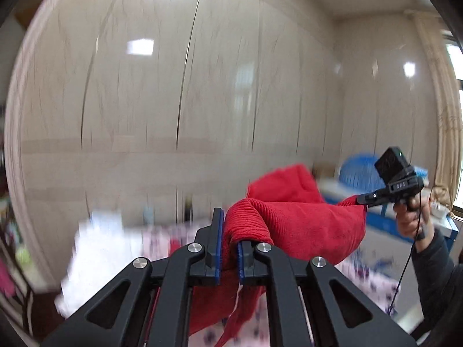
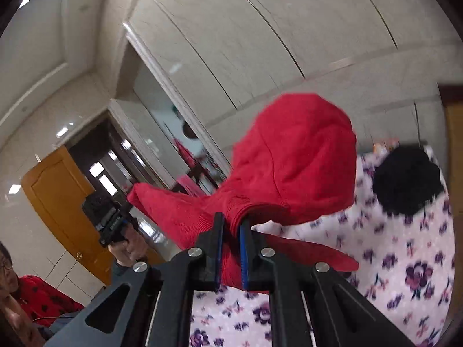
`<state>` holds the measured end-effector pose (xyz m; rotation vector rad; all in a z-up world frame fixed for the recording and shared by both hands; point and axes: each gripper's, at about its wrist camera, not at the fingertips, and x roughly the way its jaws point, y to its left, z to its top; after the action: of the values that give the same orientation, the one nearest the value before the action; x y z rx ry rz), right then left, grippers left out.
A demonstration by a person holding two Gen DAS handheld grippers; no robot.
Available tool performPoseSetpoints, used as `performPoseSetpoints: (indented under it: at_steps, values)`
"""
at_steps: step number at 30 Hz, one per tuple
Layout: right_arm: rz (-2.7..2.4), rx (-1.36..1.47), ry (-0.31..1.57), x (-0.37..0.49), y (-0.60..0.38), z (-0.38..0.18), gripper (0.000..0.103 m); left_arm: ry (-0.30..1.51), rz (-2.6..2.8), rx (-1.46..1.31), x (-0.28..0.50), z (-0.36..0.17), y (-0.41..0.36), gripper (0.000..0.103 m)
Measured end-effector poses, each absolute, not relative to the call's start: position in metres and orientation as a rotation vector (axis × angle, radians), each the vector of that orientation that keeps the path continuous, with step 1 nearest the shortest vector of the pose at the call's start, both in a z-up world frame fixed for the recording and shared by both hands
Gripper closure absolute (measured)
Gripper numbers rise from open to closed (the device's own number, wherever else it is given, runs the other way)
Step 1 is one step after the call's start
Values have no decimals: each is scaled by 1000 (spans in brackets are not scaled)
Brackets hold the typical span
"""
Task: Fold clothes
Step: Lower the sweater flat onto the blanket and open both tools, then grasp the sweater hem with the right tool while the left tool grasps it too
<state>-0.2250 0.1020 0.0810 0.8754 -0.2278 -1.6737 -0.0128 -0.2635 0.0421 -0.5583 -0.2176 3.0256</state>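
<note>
A red hooded garment [image 1: 303, 219] hangs in the air, stretched between both grippers. My left gripper [image 1: 230, 231] is shut on a ribbed red edge, with cloth bunched over its right finger. In the same view the right gripper [image 1: 361, 199] pinches the far corner of the garment, held by a hand [image 1: 411, 219]. In the right wrist view my right gripper [image 2: 231, 228] is shut on the red garment [image 2: 295, 162], whose hood bulges up above the fingers. The left gripper [image 2: 128, 204] appears at the left there, gripping the other end.
Below lies a white bed sheet with purple flowers [image 2: 390, 260]. A black garment [image 2: 408, 179] rests on it at the right. Pale wardrobe doors [image 1: 202, 86] fill the background. A blue plastic chair [image 1: 358, 170] stands at the right, and an orange door [image 2: 58, 202] at the left. A person in red [image 2: 37, 297] sits at the lower left.
</note>
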Motion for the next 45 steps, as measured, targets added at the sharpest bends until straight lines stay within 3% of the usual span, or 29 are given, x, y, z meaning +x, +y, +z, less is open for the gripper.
performPoseSetpoints:
  at_steps: [2,5,9,16,18,21,22,23,29,33,36,42,45]
  values:
    - [-1649,1108,-195,-240,85,13,93,-291,2976,-783,-29,-6,-268,94]
    - [-1616,1270,-168,-244,81,-55,93,-287,2943,-889,-32,-53,-263,94]
    - [-1602,1298,-170,-241,85,-79,93,-276,2870,-948,-22,-67,-252,93]
    - [-1601,1402,29,-206,98,-109,86,103,2712,-1143,28,-97,-214,74]
    - [-1608,1426,87,-196,106,-119,81,156,2693,-1172,48,-107,-213,71]
    - [-1671,1378,99,-190,128,-110,62,155,2711,-1137,74,-105,-223,63]
    - [-1714,1336,106,-189,135,-102,52,132,2733,-1101,80,-99,-230,59]
    - [-1767,1277,123,-189,138,-90,49,101,2757,-1060,84,-92,-237,52]
    - [-1784,905,266,-188,77,-34,48,70,2922,-874,30,-50,-262,11]
    - [-1603,915,479,-206,-21,-48,49,51,2830,-1180,-62,-82,-269,13]
    - [-1583,1059,520,-244,-72,-76,49,-136,2697,-1419,-104,-118,-278,37]
    - [-1584,1236,588,-293,-116,-126,48,-354,2576,-1454,-122,-144,-295,38]
    - [-1557,1237,666,-300,-123,-138,49,-368,2513,-1473,-126,-149,-295,38]
